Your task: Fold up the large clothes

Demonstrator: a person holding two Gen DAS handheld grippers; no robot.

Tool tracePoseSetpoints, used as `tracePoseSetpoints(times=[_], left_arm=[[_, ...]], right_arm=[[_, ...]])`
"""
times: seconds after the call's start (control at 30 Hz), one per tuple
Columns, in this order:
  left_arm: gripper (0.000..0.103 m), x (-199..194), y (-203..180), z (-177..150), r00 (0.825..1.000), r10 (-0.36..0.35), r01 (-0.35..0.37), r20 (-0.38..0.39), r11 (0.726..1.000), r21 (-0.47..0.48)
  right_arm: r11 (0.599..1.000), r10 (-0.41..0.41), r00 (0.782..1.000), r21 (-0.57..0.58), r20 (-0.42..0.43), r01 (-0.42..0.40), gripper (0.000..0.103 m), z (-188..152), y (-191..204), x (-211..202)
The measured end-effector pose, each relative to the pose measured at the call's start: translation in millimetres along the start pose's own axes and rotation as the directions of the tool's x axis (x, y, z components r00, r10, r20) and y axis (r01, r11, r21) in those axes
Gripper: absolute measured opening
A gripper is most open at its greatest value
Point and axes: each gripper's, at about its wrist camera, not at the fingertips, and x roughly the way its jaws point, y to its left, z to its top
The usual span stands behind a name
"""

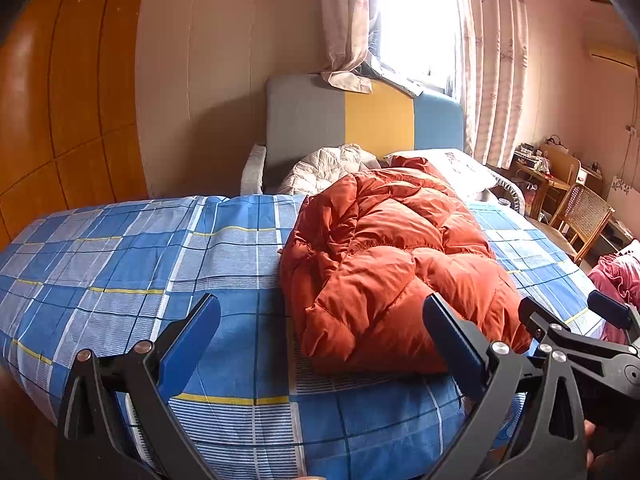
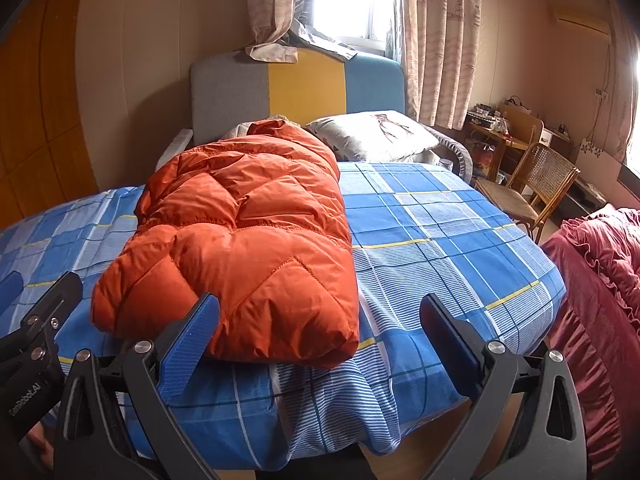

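Orange down jacket [image 1: 396, 264] is seen lying on the blue plaid bedsheet [image 1: 120, 264], just ahead of both grippers, gathered into a long puffy bundle that runs away toward the headboard. Its near rounded edge rests close to the bed's front edge. The left gripper [image 1: 320, 332] is held wide open with nothing between its blue pads; the bundle lies ahead and to its right. The right gripper [image 2: 320, 332] is likewise spread wide and empty, the bundle being ahead and to its left, its left pad overlapping the jacket's near edge in the view; contact cannot be confirmed.

Such a lie would suit a jacket already doubled lengthwise with more folds due, or one finished and released, so no single move is settled. Should any hold be taken, slippery quilted fabric is best pinched deep through all layers, both corners being lifted level so trapped air is not allowed to spring the fold open.

Writing is made out only on the left gripper's body at the lower left of the right view: "GenRobot.AI" [image 2: 24, 398]. Farther off, a printed pillow [image 2: 376, 134], a grey, yellow and blue headboard [image 2: 296, 88] and a cane chair [image 2: 536, 176] are seen.
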Motion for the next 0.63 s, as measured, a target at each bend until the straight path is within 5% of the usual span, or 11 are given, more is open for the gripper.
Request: tracePoseSetpoints(times=[0.63], left_arm=[[0.101,12,4,-2,0.999,0.016,-0.017,-0.041,0.999,-0.028]], right_arm=[[1.0,0.004,1.0,0.02,-0.014,-0.004,0.1,-1,-2,8]])
